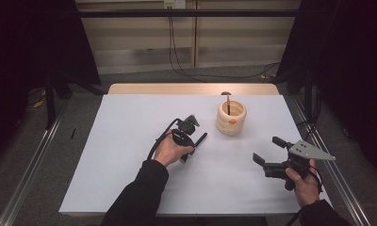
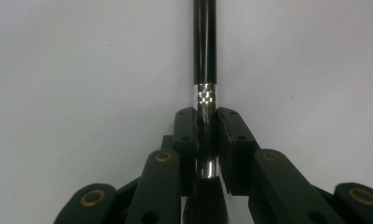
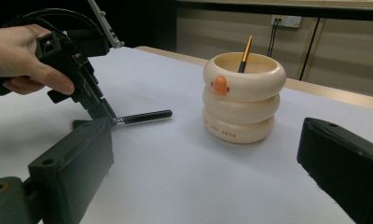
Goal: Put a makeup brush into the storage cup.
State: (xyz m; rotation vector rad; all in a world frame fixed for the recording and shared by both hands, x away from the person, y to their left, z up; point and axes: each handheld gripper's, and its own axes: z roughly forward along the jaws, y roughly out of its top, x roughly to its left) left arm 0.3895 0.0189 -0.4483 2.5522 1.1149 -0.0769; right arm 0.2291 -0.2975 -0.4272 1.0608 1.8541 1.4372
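Holding a black brush (image 2: pixel 205 51) by its silver collar, our left tool (image 1: pixel 190 149) had its jaws closed tight around it, low over the white counter (image 1: pixel 130 141). From the right gripper view the brush handle (image 3: pixel 142 116) pointed out level, just above the counter or resting on it; we could not tell which. Our right tool (image 1: pixel 267 151) hung to the right with its jaws spread wide and nothing between them.

A cream holder (image 1: pixel 231 117) shaped like stacked rings stood near the far edge of the counter, well apart from both tools. One brush with an orange handle (image 3: pixel 245 53) already stood upright inside it.

We judged the work to be partly done: one brush was in the holder and the black one was gripped but not yet lifted toward it. What remained was to carry it over, tip it upright and lower it through the holder's open top.
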